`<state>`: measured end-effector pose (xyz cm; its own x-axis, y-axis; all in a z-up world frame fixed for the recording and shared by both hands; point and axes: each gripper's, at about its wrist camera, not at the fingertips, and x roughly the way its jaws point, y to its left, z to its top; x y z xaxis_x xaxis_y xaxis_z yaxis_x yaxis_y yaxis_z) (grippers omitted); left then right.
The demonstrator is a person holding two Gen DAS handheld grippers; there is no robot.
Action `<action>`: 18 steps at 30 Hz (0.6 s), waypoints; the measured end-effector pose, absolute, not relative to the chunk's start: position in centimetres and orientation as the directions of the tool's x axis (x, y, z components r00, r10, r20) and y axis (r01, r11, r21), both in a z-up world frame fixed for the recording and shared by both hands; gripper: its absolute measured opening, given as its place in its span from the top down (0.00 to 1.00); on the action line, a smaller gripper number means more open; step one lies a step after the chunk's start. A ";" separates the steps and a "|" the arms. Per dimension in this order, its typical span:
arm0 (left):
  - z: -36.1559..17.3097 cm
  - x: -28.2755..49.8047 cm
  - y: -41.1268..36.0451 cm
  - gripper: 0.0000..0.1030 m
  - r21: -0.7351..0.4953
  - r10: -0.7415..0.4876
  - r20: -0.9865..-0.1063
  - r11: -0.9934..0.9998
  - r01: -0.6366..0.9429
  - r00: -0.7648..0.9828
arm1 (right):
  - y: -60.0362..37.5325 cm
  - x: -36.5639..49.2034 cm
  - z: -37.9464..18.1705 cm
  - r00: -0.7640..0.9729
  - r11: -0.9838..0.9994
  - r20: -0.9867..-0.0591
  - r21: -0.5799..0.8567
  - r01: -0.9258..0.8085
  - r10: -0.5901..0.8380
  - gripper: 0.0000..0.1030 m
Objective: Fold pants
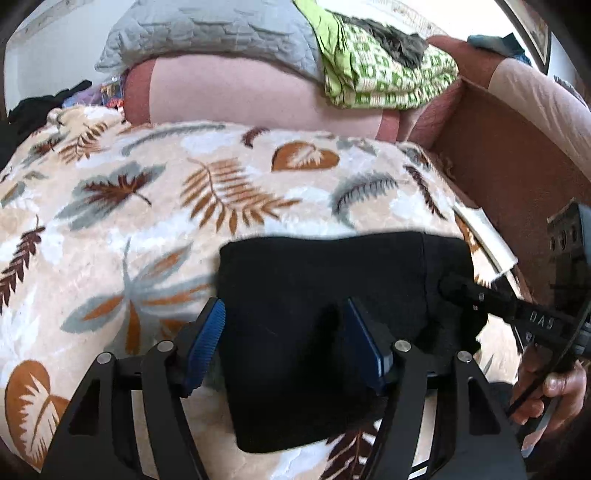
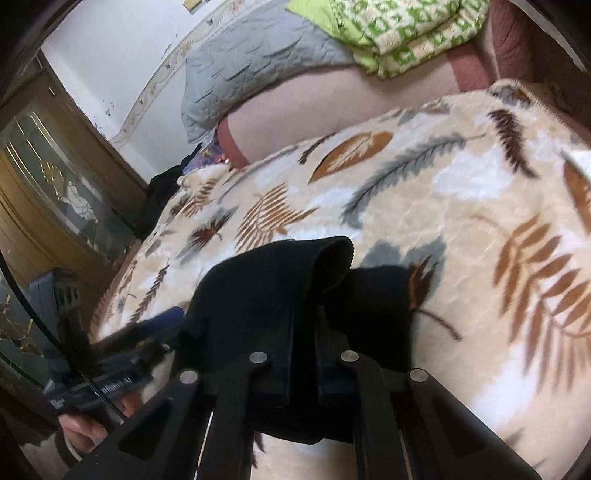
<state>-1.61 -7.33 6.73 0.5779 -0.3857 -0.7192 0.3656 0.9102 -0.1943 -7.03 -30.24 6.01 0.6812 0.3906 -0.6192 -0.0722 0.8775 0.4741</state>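
The black pants (image 1: 325,295) lie folded into a compact rectangle on the leaf-patterned blanket (image 1: 147,221). My left gripper (image 1: 286,317) is open, its blue-padded fingers (image 1: 207,339) straddling the left part of the pants just above the cloth. My right gripper (image 2: 304,321) is shut on the right edge of the pants (image 2: 266,288), lifting a fold of black cloth off the blanket (image 2: 461,221). It shows in the left wrist view (image 1: 448,286) at the pants' right side. The left gripper appears blurred in the right wrist view (image 2: 162,325).
A pink cushion (image 1: 240,92), a grey quilted pillow (image 1: 207,33) and a green patterned bedding bundle (image 1: 388,74) lie at the far side. A brown wall panel (image 1: 509,155) stands on the right. A wooden glass-fronted cabinet (image 2: 48,184) stands left of the bed. Dark clothes (image 1: 40,107) lie far left.
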 end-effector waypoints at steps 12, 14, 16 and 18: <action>6.1 1.2 -7.4 0.31 -0.169 -0.340 -0.757 0.927 0.334 0.558 | -32.0 -6.2 5.1 0.695 0.879 -0.630 0.478 -0.004 0.346 0.45; 6.3 1.9 -7.7 0.31 -0.160 -0.330 -0.760 0.930 0.331 0.560 | -31.4 -5.0 4.9 0.681 0.889 -0.650 0.459 -0.004 0.338 0.46; 6.0 2.7 -8.5 0.31 -0.133 -0.314 -0.769 0.931 0.340 0.556 | -30.4 -3.7 4.3 0.658 0.917 -0.685 0.399 -0.017 0.311 0.92; 5.1 3.3 -9.5 0.30 -0.102 -0.285 -0.789 0.935 0.341 0.545 | -30.5 -3.2 4.4 0.666 0.920 -0.681 0.391 -0.022 0.306 0.93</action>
<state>3.35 -9.47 5.07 0.5450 -0.2846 -0.7886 0.3411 0.9345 -0.1015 -3.21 -30.48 4.39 0.6658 0.3056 -0.6807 -0.0219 0.9199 0.3915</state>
